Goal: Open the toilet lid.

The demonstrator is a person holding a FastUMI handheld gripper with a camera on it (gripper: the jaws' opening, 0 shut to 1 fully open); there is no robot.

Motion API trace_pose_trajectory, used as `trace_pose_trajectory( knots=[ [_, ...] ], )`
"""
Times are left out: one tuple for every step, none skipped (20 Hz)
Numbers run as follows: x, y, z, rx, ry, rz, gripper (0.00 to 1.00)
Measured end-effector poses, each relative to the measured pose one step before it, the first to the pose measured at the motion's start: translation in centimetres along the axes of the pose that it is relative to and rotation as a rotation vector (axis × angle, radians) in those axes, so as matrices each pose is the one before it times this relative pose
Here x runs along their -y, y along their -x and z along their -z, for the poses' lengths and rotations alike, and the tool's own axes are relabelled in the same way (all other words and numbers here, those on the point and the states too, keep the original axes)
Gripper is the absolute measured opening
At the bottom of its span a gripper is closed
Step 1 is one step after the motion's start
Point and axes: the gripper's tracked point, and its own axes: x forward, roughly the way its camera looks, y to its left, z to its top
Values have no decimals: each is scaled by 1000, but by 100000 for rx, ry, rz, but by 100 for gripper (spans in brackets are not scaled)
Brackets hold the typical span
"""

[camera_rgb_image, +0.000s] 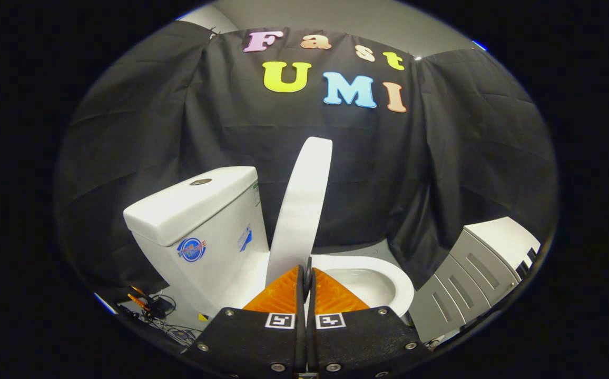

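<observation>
Looking along the claw, we take the scene from its biggest piece down. The toilet stands against the black cloth wall, turned so that we see it from the side and a little from the front. Its tank sits left of the fingers, with a round flush button on its top and stickers on its side. Off to the right, well apart from the toilet, stands a grey and white cabinet. On the floor beside the base of the tank lies a small tangle of cables.

The lid is the thing we care about. It stands nearly upright, seen edge-on, rising just ahead of the fingertips and leaning back toward the tank without resting on it, as far as we can tell. The seat lies flat on the bowl, which shows open to the right of the fingers.

The claw's two fingers are pressed together with nothing between them; their tips sit right at the lower part of the lid, though we cannot tell whether they touch it.

We judge the lifting to be almost done: the lid is up, past the hard part of the swing. The next move probably calls for a gentle push to settle it back against the tank, then drawing the claw away without dragging the lid forward again.
</observation>
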Motion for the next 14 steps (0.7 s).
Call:
trace_pose_trajectory(
  knots=[
    [-569,37,-78,396,728,-748,0],
    [-689,57,-215,674,444,-1015,0],
    [-746,-78,-129,455,135,-1285,0],
    [-684,-134,-182,567,355,-1335,0],
    [-681,-225,-73,194,429,-1391,0],
    [-733,-123,-241,113,710,-1457,0],
    [-650,-90,-99,50,687,-1340,0],
    [-621,-41,-27,3,782,-1080,0],
    [-474,-45,32,289,517,-843,0],
    [-547,-29,1,412,-219,-752,0],
    [-677,-132,43,963,-1177,-1133,0],
    [-741,-153,17,715,-1202,-1601,0],
    [-788,-229,206,250,-854,-1640,0],
    [-498,-127,-169,909,21,-757,0]
  ],
)
